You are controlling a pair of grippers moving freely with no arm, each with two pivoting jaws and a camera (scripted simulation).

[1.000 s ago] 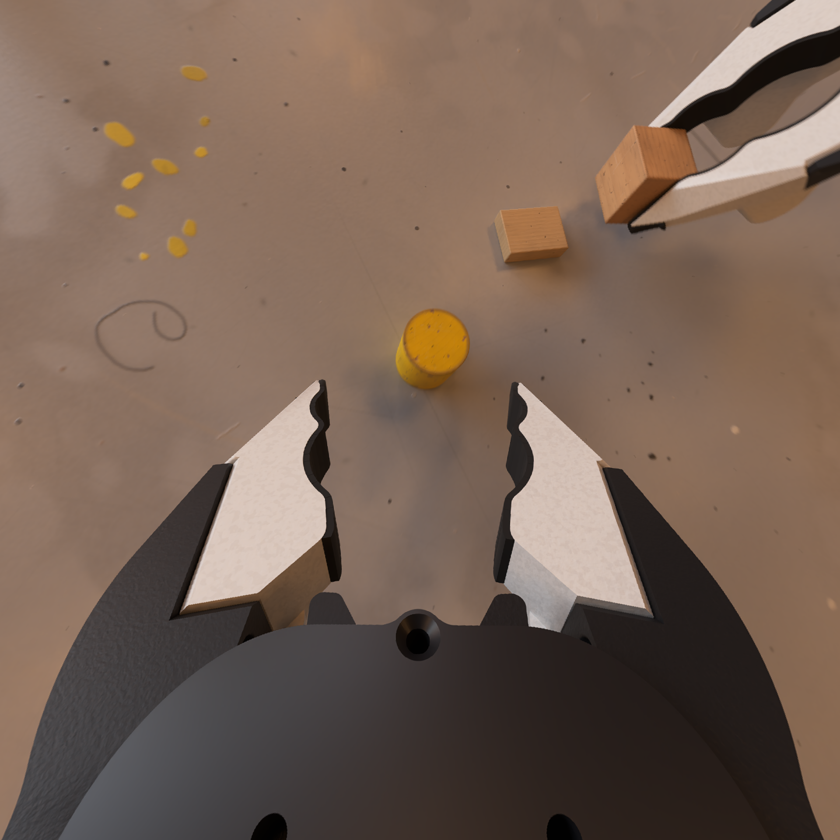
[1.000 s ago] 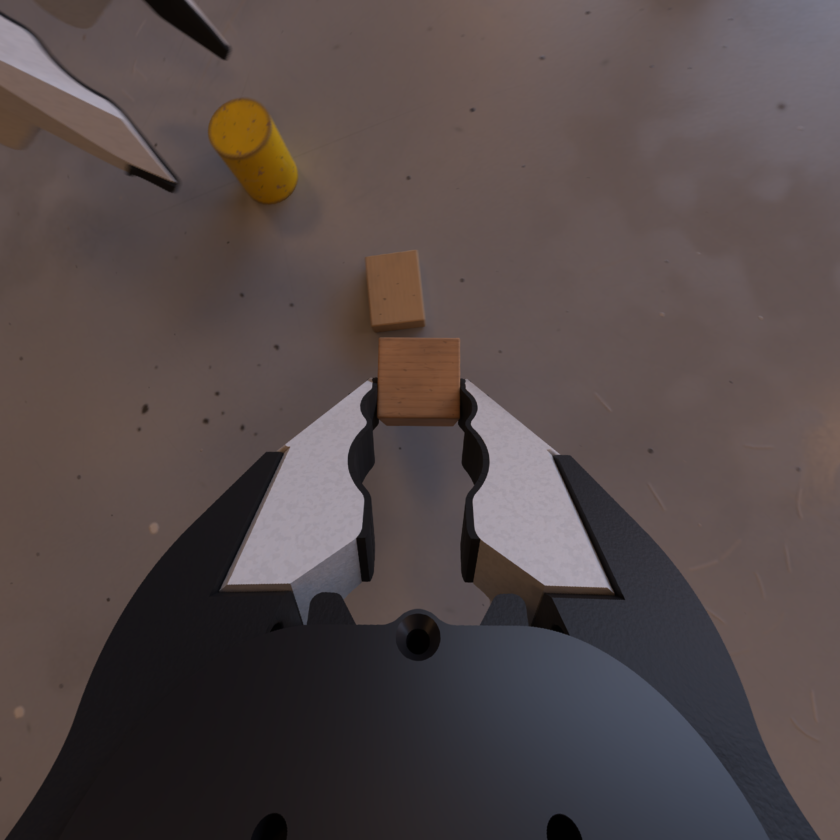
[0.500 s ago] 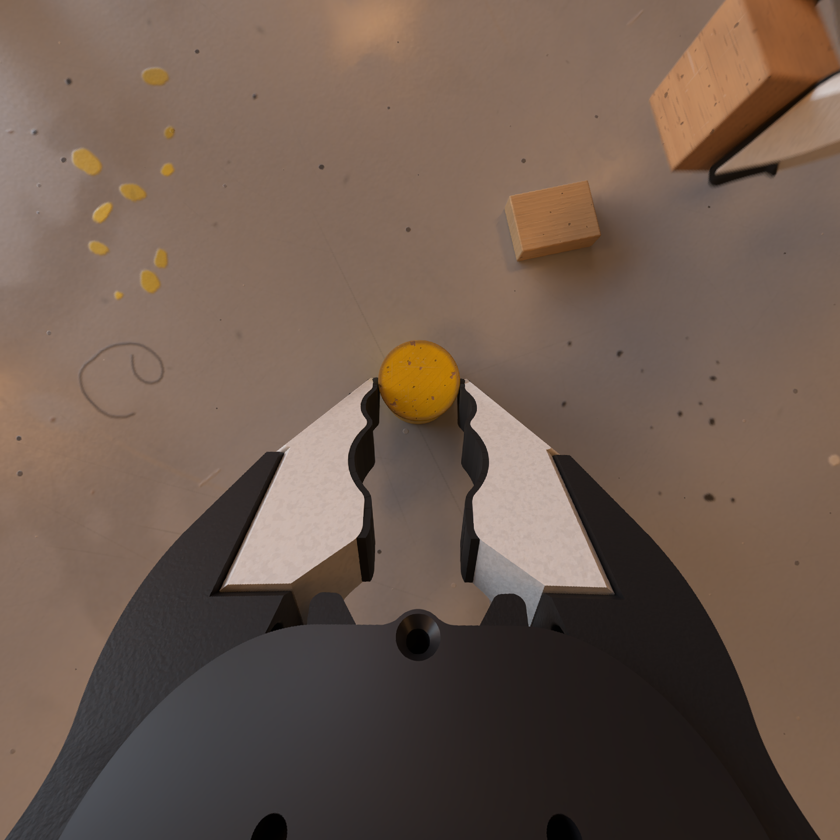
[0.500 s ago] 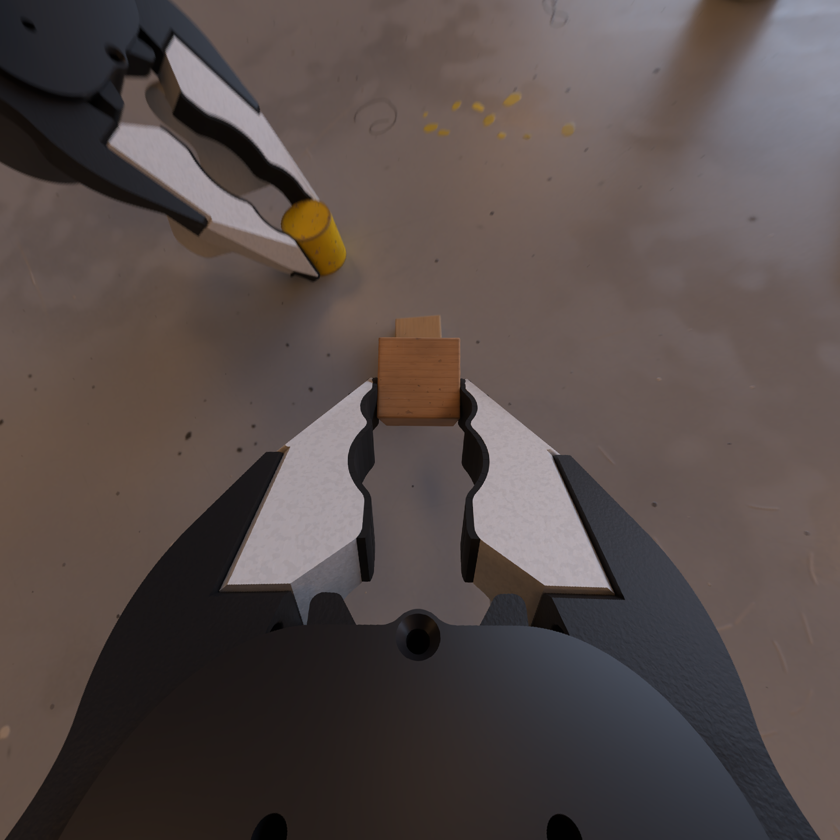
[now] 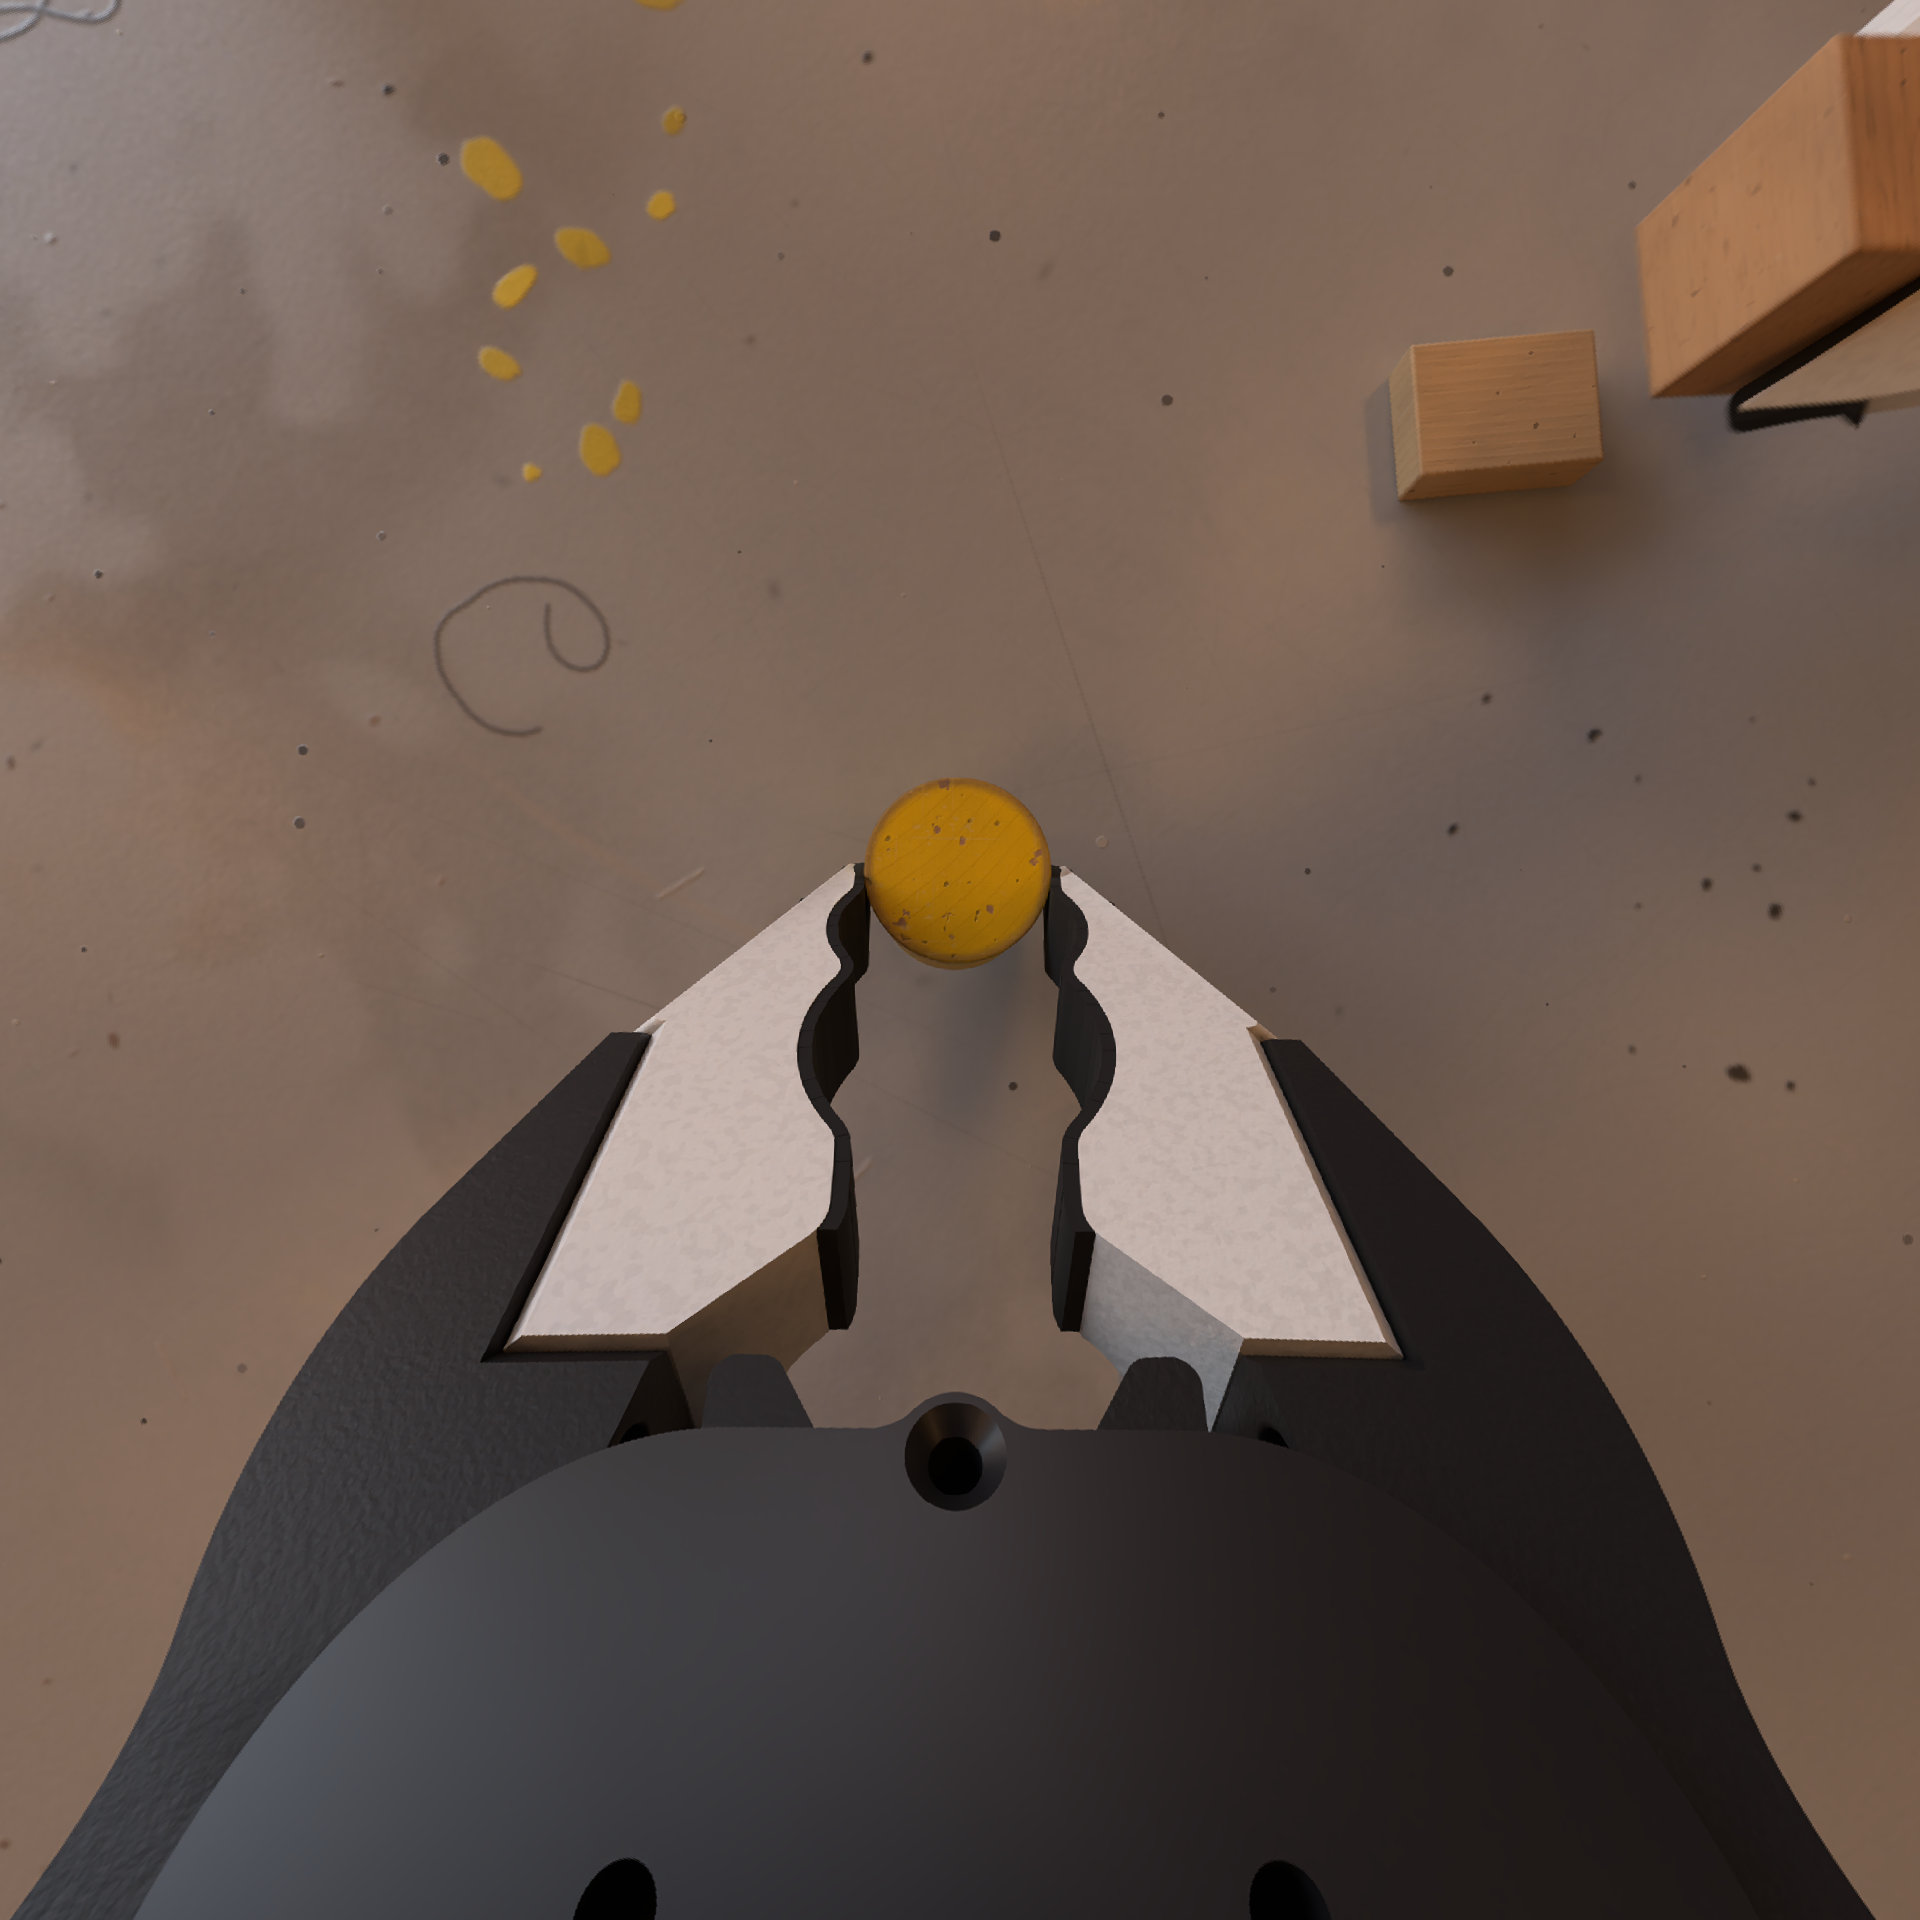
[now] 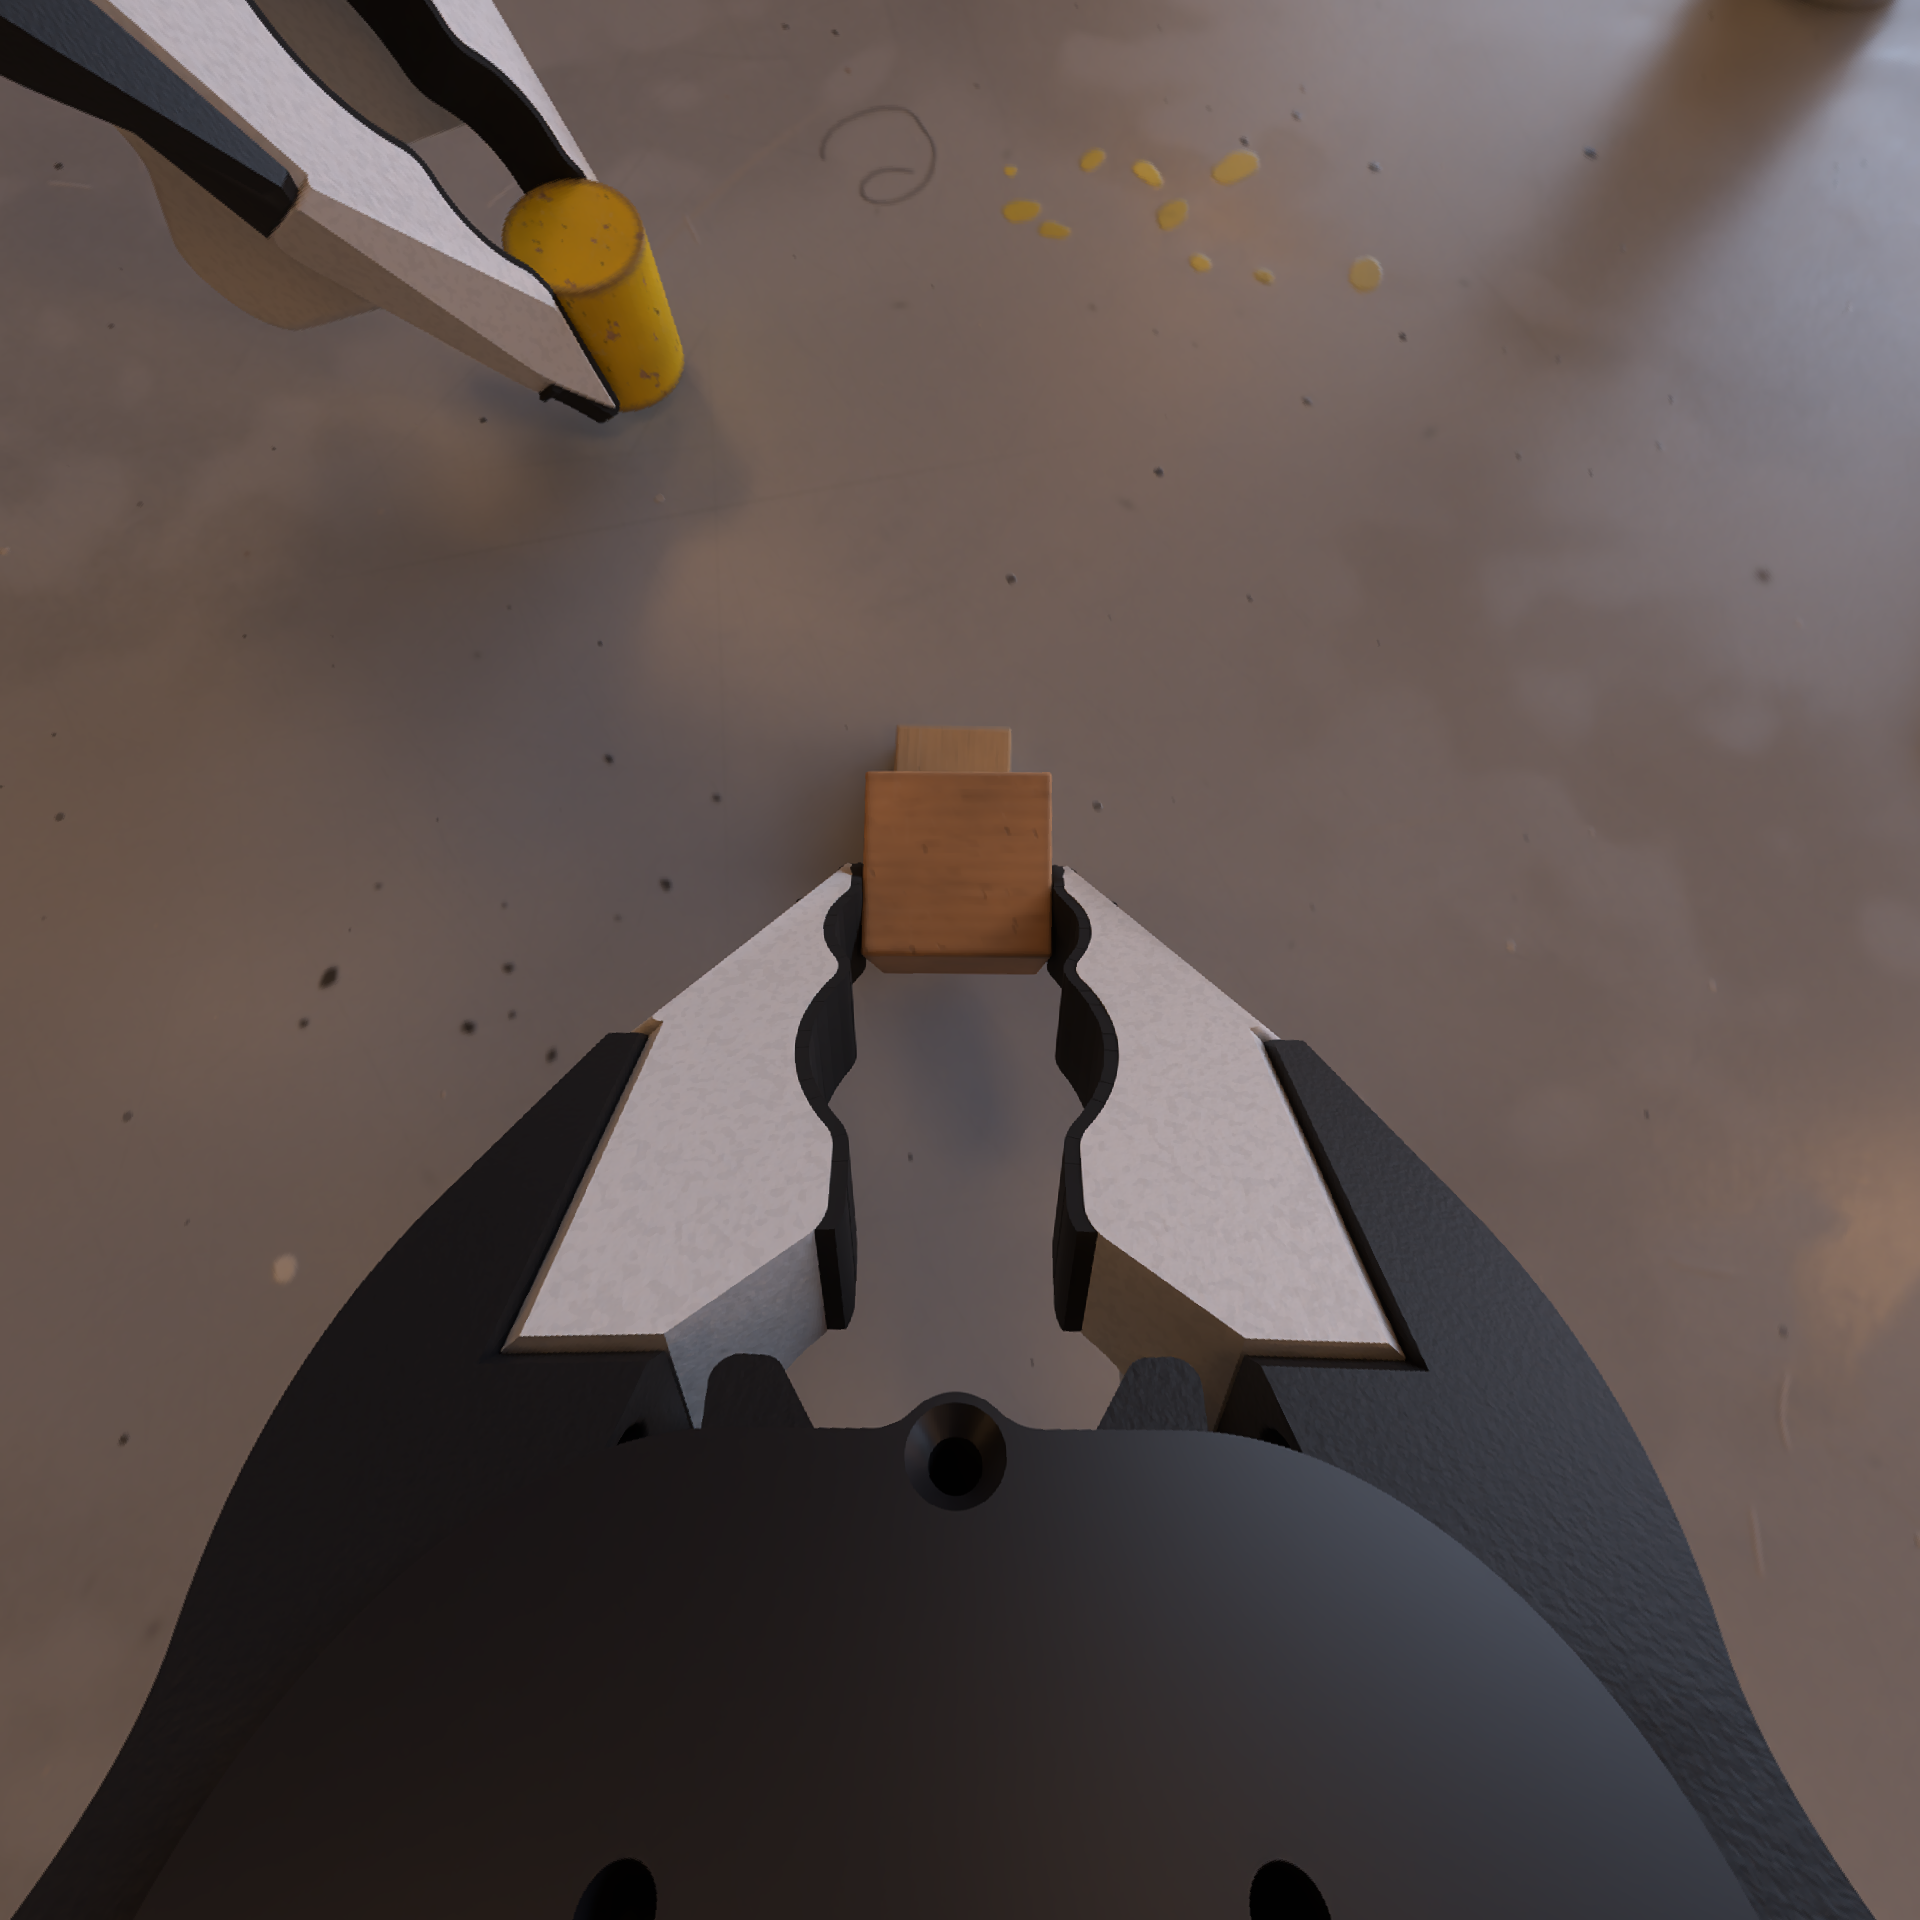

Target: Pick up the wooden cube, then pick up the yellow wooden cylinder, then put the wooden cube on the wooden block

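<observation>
The desk (image 5: 1299, 644) is a dull brown-grey surface with dark specks, a group of yellow paint spots (image 5: 582, 249) and a thin pencil curl (image 5: 520, 655). In the right wrist view, pale shapes stand at the far top edge, but they are too cut off to name.

The left hand-held gripper (image 5: 956, 883) is clenched on the yellow wooden cylinder (image 5: 956, 873), both fingertips pressing its round side. In the left wrist view only its circular end face shows, so its long axis points along the camera's line of sight. The right wrist view shows this cylinder (image 6: 603, 291) about upright, leaning a little, with its lower end at or just above the desk; I cannot tell if it touches.

The right hand-held gripper (image 6: 956, 883) grasps the wooden cube (image 6: 956, 873) squarely between its tips, one flat face toward the camera. The paler wooden block (image 6: 954, 748) lies just behind the cube, mostly hidden. In the left wrist view the block (image 5: 1496, 416) lies flat on the desk, its long side running left to right, and the cube (image 5: 1777, 218) hangs near it at the upper right.
</observation>
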